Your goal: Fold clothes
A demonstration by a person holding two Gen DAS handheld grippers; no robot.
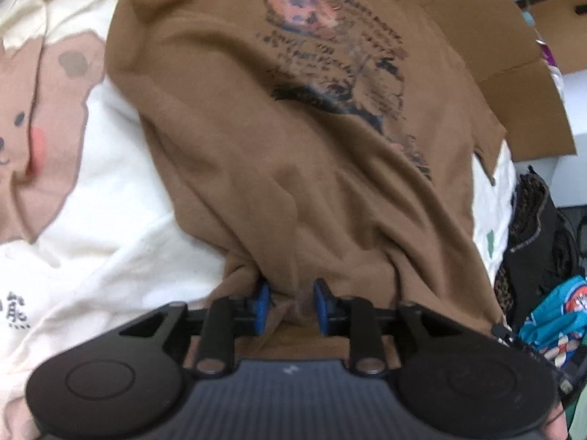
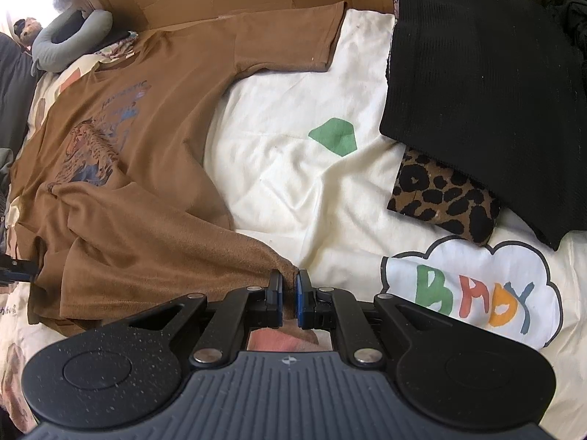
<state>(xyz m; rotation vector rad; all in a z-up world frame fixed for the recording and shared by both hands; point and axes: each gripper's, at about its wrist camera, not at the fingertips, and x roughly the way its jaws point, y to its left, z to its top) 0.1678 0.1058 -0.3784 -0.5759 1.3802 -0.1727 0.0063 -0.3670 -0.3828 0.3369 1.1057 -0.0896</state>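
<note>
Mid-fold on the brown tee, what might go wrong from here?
1. The left claw is open around the bunched hem of the tee, so that side may drop and wrinkle.
2. The right claw pinches only a small corner; a pull may slip it free.
3. The folded black garment and leopard piece lie close by on the sheet; a swinging sleeve may disturb them.

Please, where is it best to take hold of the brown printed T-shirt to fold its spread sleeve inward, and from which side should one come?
Probably grip the hem end of the spread sleeve of the brown printed T-shirt, coming from the cream bedsheet side beside the black ribbed garment. That sleeve lies flat, and its edge is free over the sheet.
</note>
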